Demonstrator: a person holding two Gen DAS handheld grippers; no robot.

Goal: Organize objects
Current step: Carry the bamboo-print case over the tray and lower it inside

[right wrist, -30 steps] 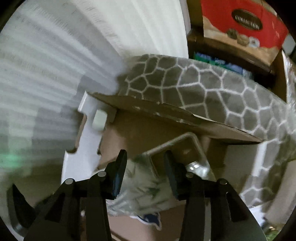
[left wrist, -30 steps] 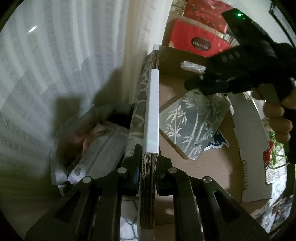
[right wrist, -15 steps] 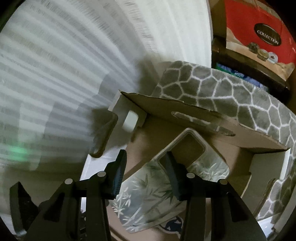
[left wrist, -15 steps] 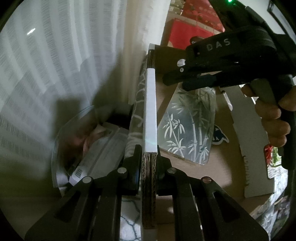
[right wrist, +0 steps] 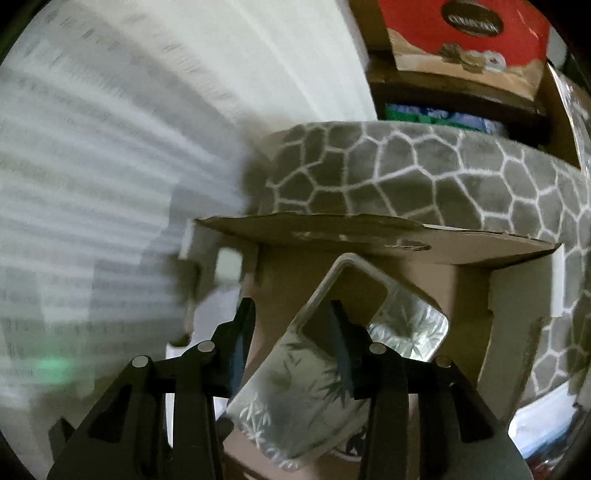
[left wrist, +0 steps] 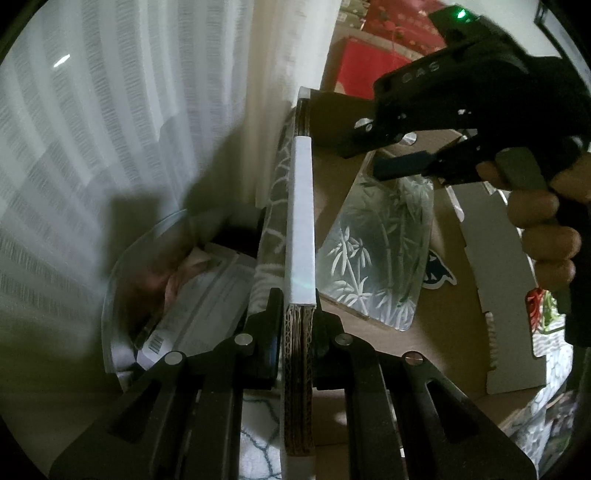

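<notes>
Cardboard box wall [left wrist: 300,258] is clamped by the left hand-held gripper [left wrist: 298,314]; the right hand-held gripper [right wrist: 291,325], spread, seemingly straddles the bamboo-print phone case [right wrist: 295,398].

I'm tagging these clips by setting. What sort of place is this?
Probably a lived-in room at home: sheer curtain, grey patterned rug, red gift box on a shelf, a cardboard box.
</notes>
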